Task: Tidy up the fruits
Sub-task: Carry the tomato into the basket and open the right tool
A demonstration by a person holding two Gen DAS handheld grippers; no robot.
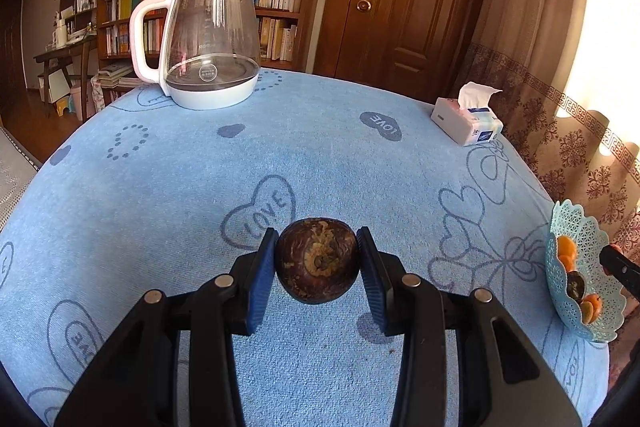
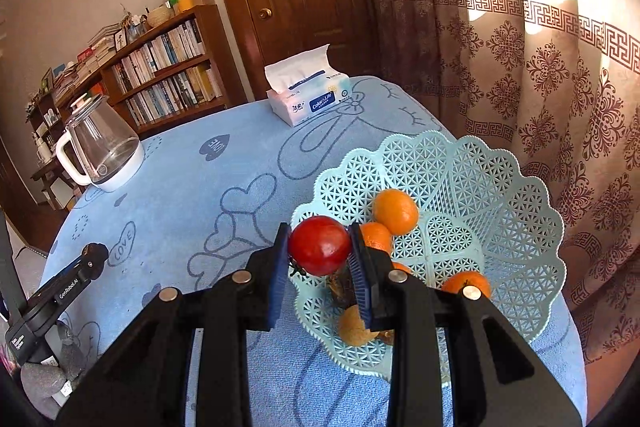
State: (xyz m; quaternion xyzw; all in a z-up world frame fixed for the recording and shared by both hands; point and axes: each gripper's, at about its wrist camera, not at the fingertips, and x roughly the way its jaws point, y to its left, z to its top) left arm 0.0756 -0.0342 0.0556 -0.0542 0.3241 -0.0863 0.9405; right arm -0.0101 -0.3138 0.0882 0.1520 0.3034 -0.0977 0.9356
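Big round table (image 1: 320, 155) under a blue towel-type cloth (image 2: 208, 195) with "LOVE" hearts printed all over it. Far side has a glass kettle (image 1: 208, 39) on a white base, and off to the right of that a tissue pack (image 1: 466, 121) with a sheet poking out the top. Light blue lattice basket (image 2: 472, 187) sits near the table's right edge by the curtain, and it's already got a few oranges (image 2: 395, 211) in it, plus a yellowish-brown fruit (image 2: 354, 327) at the front rim and something dark mostly hidden behind the gripper

Right gripper (image 2: 320, 247) is clamped on a shiny red fruit (image 2: 319, 245), blue pads pressed on both sides, held up right over the near-left rim of the basket

Left gripper (image 1: 317, 261) is squeezing a dark brown round fruit (image 1: 317, 259) with a tan scabby patch facing the camera, held above the cloth around the middle of the table, well away from the basket. In the right view you can spot that gripper's black body low on the left
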